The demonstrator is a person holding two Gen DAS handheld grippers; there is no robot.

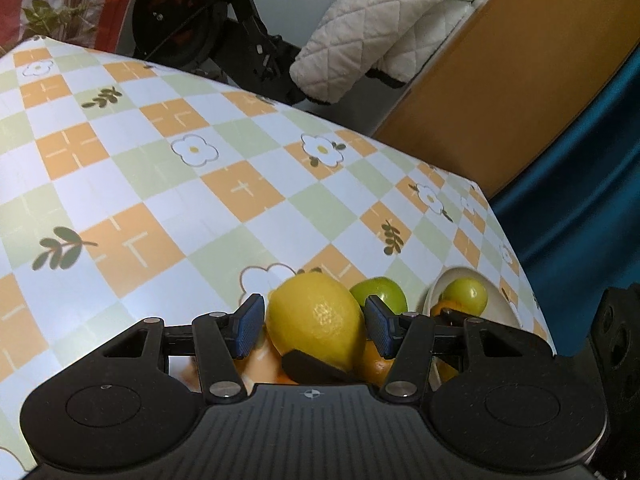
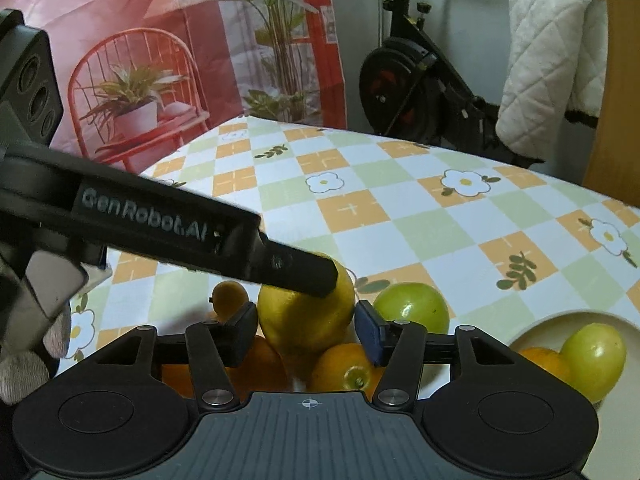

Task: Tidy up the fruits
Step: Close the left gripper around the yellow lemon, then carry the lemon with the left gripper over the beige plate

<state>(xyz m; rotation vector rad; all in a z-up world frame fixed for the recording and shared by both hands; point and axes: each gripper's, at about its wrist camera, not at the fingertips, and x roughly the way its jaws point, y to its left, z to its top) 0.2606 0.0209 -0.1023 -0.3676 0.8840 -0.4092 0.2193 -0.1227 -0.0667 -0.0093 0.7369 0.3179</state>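
A large yellow lemon point(image 1: 316, 316) sits between the blue pads of my left gripper point(image 1: 316, 324), whose jaws stand around it with small gaps. In the right wrist view the same lemon point(image 2: 304, 320) lies between my right gripper's point(image 2: 306, 328) open pads, and the left gripper's black finger point(image 2: 296, 268) reaches across onto it. Oranges point(image 2: 340, 368) lie under and around the lemon. A green apple point(image 2: 412, 306) rests on the cloth to its right, also showing in the left wrist view point(image 1: 380, 292). A white bowl point(image 2: 624, 324) holds a green apple point(image 2: 594, 356) and an orange point(image 2: 546, 362).
The table wears a checked orange, green and white cloth point(image 1: 160, 184). Its right edge point(image 1: 516, 240) drops off near the bowl point(image 1: 432, 300). An exercise bike point(image 2: 404, 76) and a white quilted cloth point(image 2: 548, 52) stand behind the table. A small orange point(image 2: 229, 295) lies left of the lemon.
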